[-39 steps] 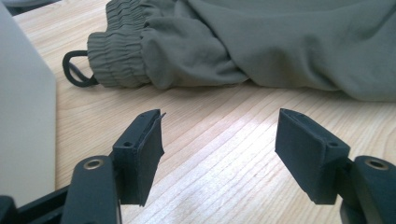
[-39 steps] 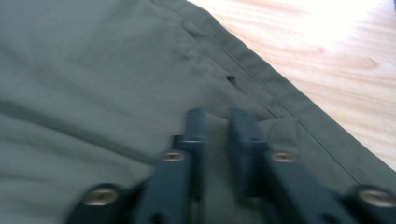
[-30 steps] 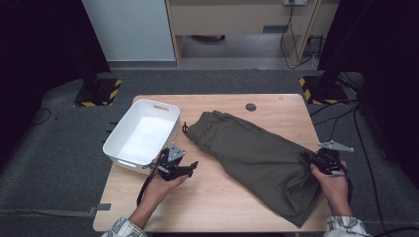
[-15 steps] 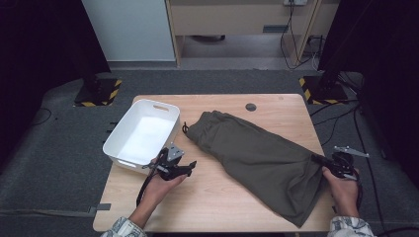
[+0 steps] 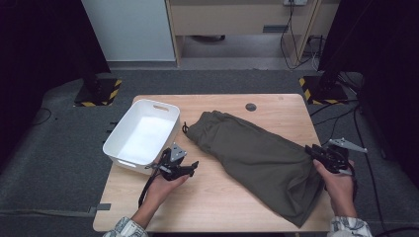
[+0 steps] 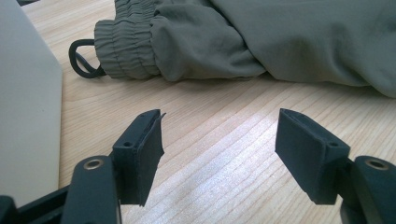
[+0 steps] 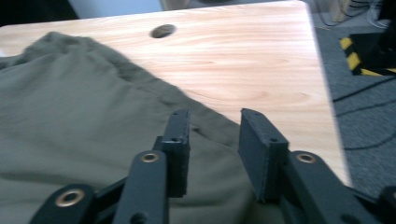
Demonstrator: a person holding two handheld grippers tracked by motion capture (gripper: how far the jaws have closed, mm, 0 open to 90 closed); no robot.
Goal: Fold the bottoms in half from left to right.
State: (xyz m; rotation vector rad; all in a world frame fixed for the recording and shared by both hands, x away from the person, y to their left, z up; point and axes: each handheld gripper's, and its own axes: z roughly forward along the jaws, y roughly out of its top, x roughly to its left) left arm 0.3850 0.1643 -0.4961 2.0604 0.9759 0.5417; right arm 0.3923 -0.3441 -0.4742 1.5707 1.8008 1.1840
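Olive green trousers (image 5: 257,158) lie folded across the wooden table (image 5: 232,207), waistband (image 6: 128,46) and dark drawstring (image 6: 79,60) toward the left. My left gripper (image 5: 192,167) rests low on the table just short of the waistband, its jaws wide apart (image 6: 219,140) over bare wood. At the trousers' right edge my right gripper (image 5: 312,150) hovers just above the cloth. Its jaws (image 7: 215,135) have just been opening, and the gap between the pads holds nothing, with the fabric lying beneath.
A white plastic bin (image 5: 118,148) stands at the table's left, right beside my left hand. A round cable hole (image 5: 251,106) sits near the far edge. Yellow-black striped stand feet (image 5: 316,91) and cables lie on the grey floor beyond.
My right gripper's jaws have parted from shut. That hand dipped toward the near right edge, then came back up over the trousers' edge. The left gripper has not moved.
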